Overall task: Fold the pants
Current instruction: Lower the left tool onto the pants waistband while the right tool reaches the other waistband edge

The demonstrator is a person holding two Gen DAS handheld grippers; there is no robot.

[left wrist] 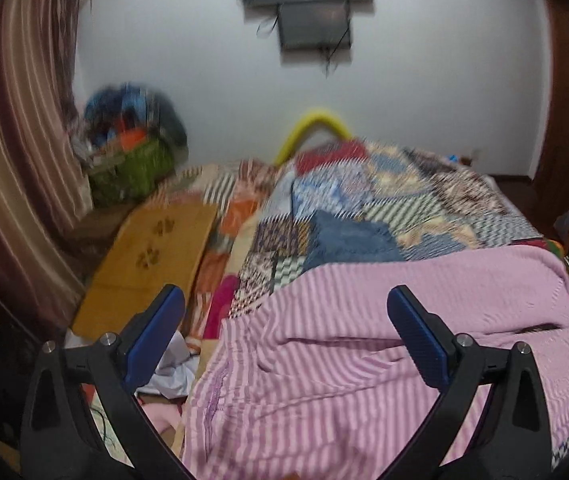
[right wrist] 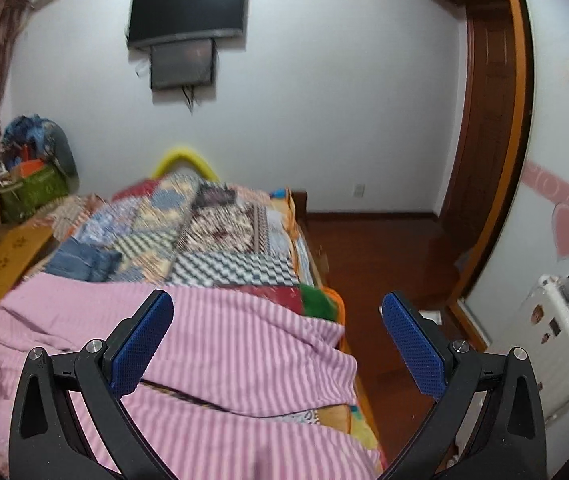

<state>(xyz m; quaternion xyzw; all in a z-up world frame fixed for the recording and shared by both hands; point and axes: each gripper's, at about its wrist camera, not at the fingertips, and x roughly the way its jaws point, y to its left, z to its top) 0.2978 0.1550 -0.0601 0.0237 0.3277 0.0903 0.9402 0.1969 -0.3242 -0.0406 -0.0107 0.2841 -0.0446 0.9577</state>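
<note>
Over on the left side, your left gripper [left wrist: 284, 336] hangs above the pink striped pants [left wrist: 364, 360] with its blue pads [left wrist: 152, 344] spread wide and nothing between them. Heads up, there's loose stuff right under that left finger: some white cloth [left wrist: 172, 372] bunched at the edge of the bed, next to the orange board [left wrist: 152, 256]. If you drop down there without looking, I'd bet you pinch that along with the pants hem, or instead of it.

The pants themselves are lying rumpled across the near end of the patchwork quilt [left wrist: 384, 200], with a big crease running across the middle. Honestly I can't tell where the waistband or leg ends are from either camera, everything's a bit motion-blurred. If you grab a random ridge you'll probably fold in the wrinkles and end up with a lumpy bundle. There's also a folded denim piece [left wrist: 348, 240] sitting just beyond the pants on the quilt, so a fold pushed forward could land on top of it.

Moving right, your right gripper [right wrist: 276, 340] is just as wide open and empty, and its right-hand pad [right wrist: 412, 348] is out past the bed edge, over the wooden floor [right wrist: 384, 248]. The pants [right wrist: 224, 340] already drape close to that edge. Any tug toward that side and I think the fabric slides off the mattress. A deep bite could also catch the quilt [right wrist: 224, 264] under the pants.
</note>
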